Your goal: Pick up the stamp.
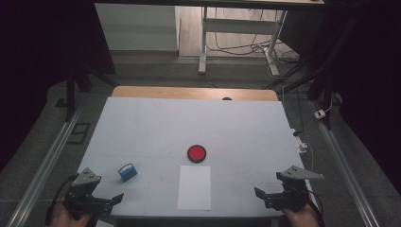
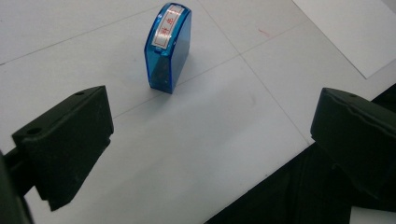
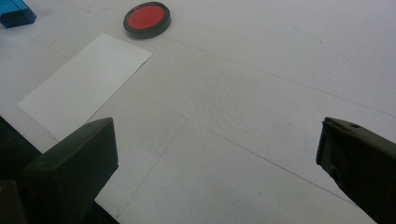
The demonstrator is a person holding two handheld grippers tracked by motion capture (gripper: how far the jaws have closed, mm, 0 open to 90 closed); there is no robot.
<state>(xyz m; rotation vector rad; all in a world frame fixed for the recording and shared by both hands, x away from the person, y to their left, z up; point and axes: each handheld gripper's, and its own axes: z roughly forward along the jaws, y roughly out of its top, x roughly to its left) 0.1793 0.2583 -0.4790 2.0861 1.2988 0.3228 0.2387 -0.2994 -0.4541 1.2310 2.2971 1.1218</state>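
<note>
Blue stamp (image 2: 167,46) bears a white top label; its red characters are too blurred to read.

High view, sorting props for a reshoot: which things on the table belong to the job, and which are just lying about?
Likely belong to the job:
blue stamp, nearest the open left tongs
red ink pad
white paper sheet

Just lying about:
white plug and cable at the table's right edge
desk frame behind the table

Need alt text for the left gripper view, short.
A blue stamp stands upright on the white table, ahead of the open left gripper, whose two black jaws rise wide apart from the bottom corners. A sheet of white paper lies at the upper right.
</note>
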